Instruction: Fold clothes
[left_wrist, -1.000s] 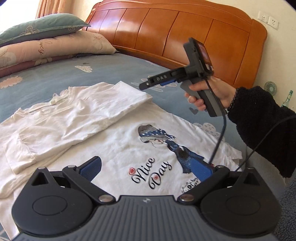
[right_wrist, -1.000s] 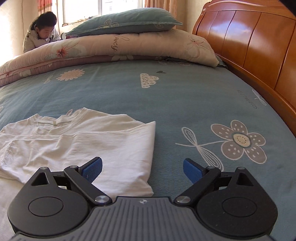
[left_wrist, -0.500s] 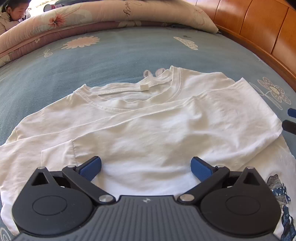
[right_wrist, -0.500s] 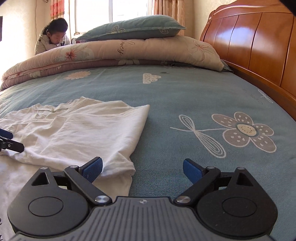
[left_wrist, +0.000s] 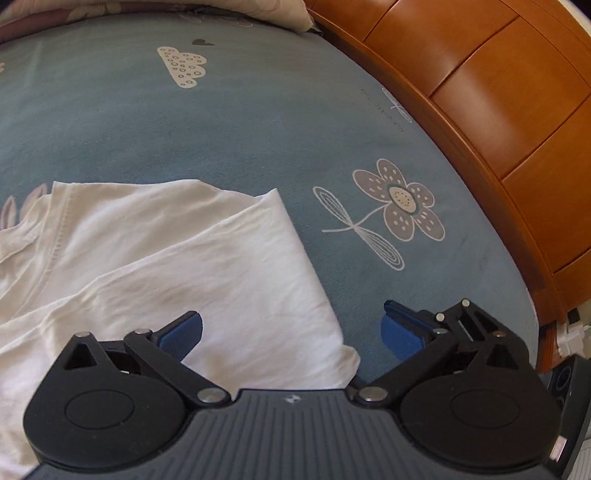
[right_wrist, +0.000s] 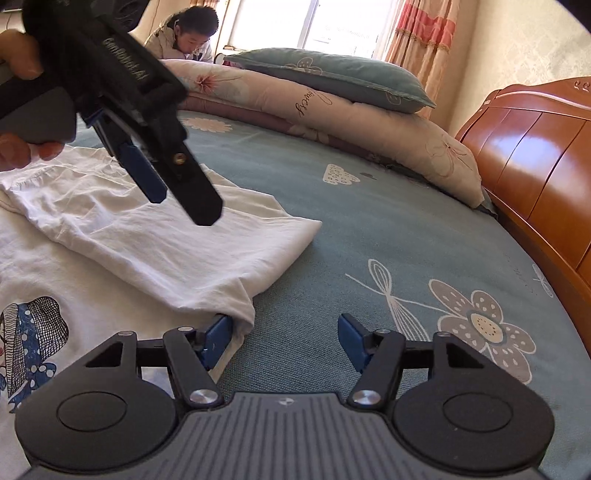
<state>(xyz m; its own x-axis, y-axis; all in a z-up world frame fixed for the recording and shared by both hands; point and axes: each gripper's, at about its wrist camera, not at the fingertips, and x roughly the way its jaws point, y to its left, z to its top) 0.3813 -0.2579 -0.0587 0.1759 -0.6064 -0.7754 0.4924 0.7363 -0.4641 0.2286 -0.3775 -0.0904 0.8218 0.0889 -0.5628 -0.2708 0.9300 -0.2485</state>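
A white T-shirt (right_wrist: 155, 236) lies on the bed (right_wrist: 369, 229), its folded corner at seven o'clock. The right tool (right_wrist: 284, 341) is closing, nothing gripped; the left tool (left_wrist: 291, 332) gapes empty above it.

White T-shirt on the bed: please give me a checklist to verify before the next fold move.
1. Folded edge of the white cotton T-shirt flat: ok.
2. Right hand-held gripper at the fold's corner, jaws closing, no cloth pinched yet: not ok.
3. Left hand-held gripper open over the folded edge: ok.
4. Blue flowered bedsheet bare beside the shirt: ok.
5. Shirt's lower hem: cannot tell.
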